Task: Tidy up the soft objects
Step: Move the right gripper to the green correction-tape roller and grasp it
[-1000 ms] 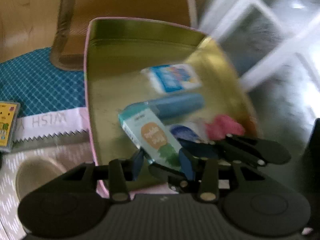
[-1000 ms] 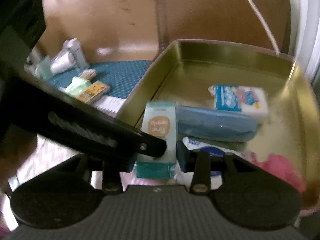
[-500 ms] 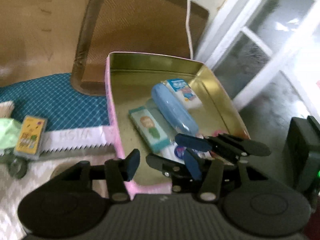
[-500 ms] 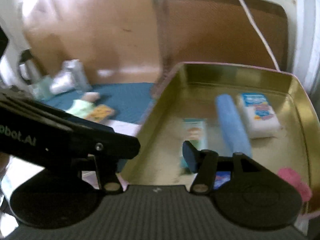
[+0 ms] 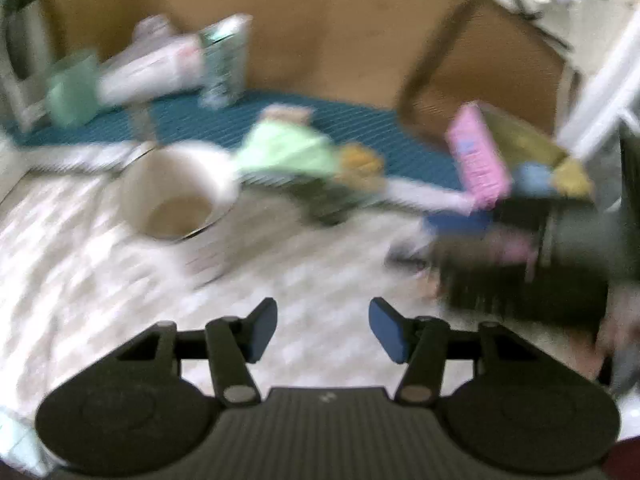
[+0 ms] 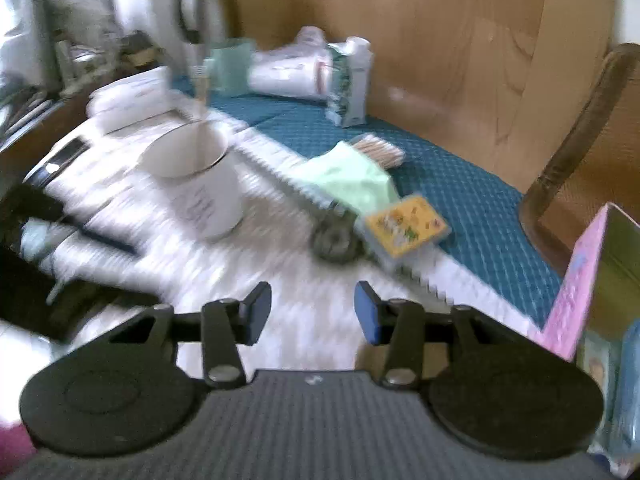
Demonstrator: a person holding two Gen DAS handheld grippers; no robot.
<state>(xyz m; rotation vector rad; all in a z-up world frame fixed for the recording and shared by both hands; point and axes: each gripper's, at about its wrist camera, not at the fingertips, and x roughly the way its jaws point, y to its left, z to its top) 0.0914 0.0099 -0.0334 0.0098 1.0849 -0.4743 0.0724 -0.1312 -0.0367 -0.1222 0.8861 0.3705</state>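
Note:
A pale green soft cloth (image 6: 352,180) lies crumpled where the teal mat meets the white patterned cloth, with a yellow tissue pack (image 6: 408,224) just right of it. The left wrist view is blurred and shows the same green cloth (image 5: 288,152). The pink tin (image 6: 576,280) with a gold inside stands at the right edge, packs inside it. My right gripper (image 6: 312,312) hovers over the patterned cloth, its jaws closing with nothing between them. My left gripper (image 5: 323,330) is open and empty, over the same cloth. The right gripper (image 5: 520,272) is a dark blur beside the tin (image 5: 476,156).
A white mug (image 6: 196,184) stands left of the green cloth. A pack of cotton swabs (image 6: 380,148), a rolled white pack (image 6: 288,72) and a carton (image 6: 348,84) sit further back on the teal mat. A kettle (image 6: 200,12) and a chair back (image 6: 580,140) flank the table.
Both grippers swung left, away from the tin and out over the patterned cloth. The teal box that was between the jaws a second ago stays in the tin; both grippers are empty.

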